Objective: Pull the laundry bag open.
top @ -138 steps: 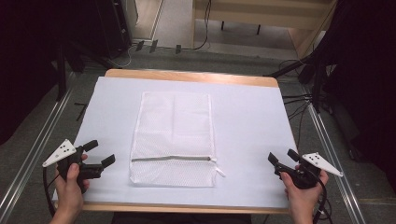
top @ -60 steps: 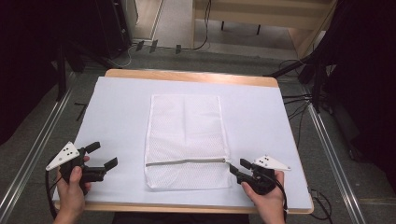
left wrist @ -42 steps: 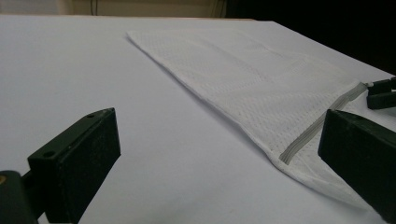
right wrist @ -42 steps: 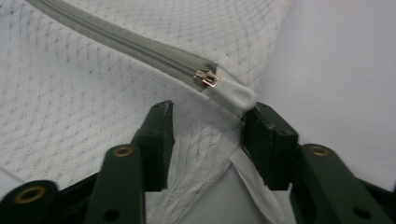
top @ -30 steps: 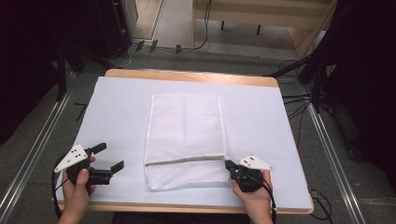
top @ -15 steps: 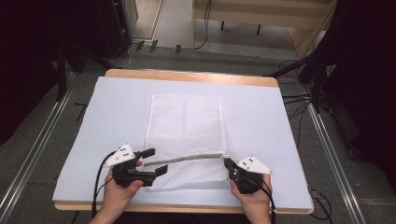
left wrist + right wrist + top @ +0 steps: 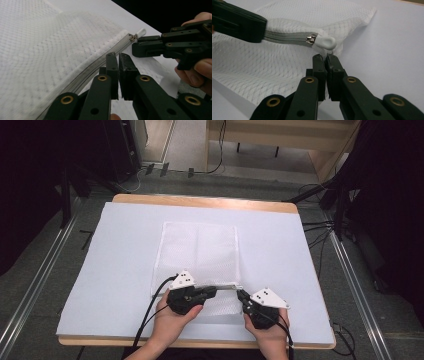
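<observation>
A white mesh bag (image 7: pixel 200 250) lies flat on the white-covered table (image 7: pixel 120 250), its grey zipper (image 7: pixel 226 287) running across near the front end. My left gripper (image 7: pixel 212 291) has just been closing and now stands shut on the bag's edge at the zipper (image 7: pixel 95 67), left of the pull. My right gripper (image 7: pixel 241 295) is shut on the bag's corner fabric just under the white zipper pull (image 7: pixel 327 43). The zipper line is lifted slightly between the two. The right gripper (image 7: pixel 135 46) faces the left gripper (image 7: pixel 263 28) at close range.
The table's wooden front edge (image 7: pixel 200 343) runs just under both hands. Bare white cover lies to the left and right (image 7: pixel 295 250) of the bag. Metal rails (image 7: pixel 35 290) and cables (image 7: pixel 320 227) lie on the floor beside the table.
My left hand has swept in from the table's left front to the bag's zipper and shut its jaws there. The right gripper has kept its grip at the zipper's right end.
</observation>
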{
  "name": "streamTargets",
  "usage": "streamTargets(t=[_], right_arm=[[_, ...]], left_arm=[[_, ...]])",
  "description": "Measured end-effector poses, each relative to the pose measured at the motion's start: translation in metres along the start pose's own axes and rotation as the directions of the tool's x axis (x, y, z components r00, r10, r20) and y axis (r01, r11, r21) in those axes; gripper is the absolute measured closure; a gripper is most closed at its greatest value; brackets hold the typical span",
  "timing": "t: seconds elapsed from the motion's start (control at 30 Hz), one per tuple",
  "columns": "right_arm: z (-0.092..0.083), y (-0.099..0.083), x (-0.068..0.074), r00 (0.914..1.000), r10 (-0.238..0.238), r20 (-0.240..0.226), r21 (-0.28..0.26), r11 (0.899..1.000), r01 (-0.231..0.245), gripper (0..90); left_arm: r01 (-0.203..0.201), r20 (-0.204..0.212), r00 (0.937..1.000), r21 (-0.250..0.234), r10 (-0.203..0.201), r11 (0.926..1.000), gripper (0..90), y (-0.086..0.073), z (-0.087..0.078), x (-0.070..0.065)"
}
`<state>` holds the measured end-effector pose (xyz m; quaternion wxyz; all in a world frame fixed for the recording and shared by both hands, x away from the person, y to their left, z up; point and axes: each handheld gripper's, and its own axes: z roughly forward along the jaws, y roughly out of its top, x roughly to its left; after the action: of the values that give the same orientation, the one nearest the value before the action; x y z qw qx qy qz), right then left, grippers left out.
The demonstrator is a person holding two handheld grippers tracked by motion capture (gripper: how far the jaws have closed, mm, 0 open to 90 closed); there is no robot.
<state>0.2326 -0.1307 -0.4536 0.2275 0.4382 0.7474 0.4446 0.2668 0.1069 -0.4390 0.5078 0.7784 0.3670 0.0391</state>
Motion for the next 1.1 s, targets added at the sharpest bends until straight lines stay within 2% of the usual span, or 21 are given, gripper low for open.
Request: streamTargets(t=[0.3,0.4,0.67,0.77,0.87,0.93,1.1], right_arm=[[-0.001,0.002,0.005,0.9997,-0.025,0.0,-0.007,1.0,0.025,88.0],[-0.001,0.003,0.007,0.9997,-0.026,-0.001,-0.008,1.0,0.026,88.0],[0.004,0.001,0.015,0.9984,-0.052,-0.022,0.003,0.999,0.052,88.1],[0.006,0.0,0.019,0.997,-0.071,-0.03,0.009,0.997,0.071,88.1],[0.009,-0.001,0.021,0.9958,-0.087,-0.03,0.015,0.996,0.087,88.2],[0.01,-0.002,0.022,0.9955,-0.093,-0.016,0.028,0.995,0.093,88.2],[0.01,-0.003,0.022,0.9954,-0.095,-0.007,0.034,0.995,0.095,88.2]], left_arm=[[0.02,-0.014,0.9997,0.017,-0.02,0.9997,90.0,0.002,0.015,-0.001],[0.038,-0.025,0.999,0.026,-0.037,0.9989,90.0,0.001,0.021,0.001],[0.071,-0.024,0.9973,0.1,-0.069,0.9924,90.0,-0.002,0.038,0.005],[0.073,-0.028,0.9972,0.124,-0.07,0.9896,89.1,-0.002,0.041,0.005],[0.078,-0.034,0.9967,0.124,-0.074,0.9892,86.1,-0.001,0.037,0.008],[0.086,-0.012,0.9963,0.108,-0.086,0.9904,84.8,0.001,0.032,0.009],[0.082,0.033,0.9959,0.064,-0.085,0.9946,79.7,0.007,0.015,0.005]])
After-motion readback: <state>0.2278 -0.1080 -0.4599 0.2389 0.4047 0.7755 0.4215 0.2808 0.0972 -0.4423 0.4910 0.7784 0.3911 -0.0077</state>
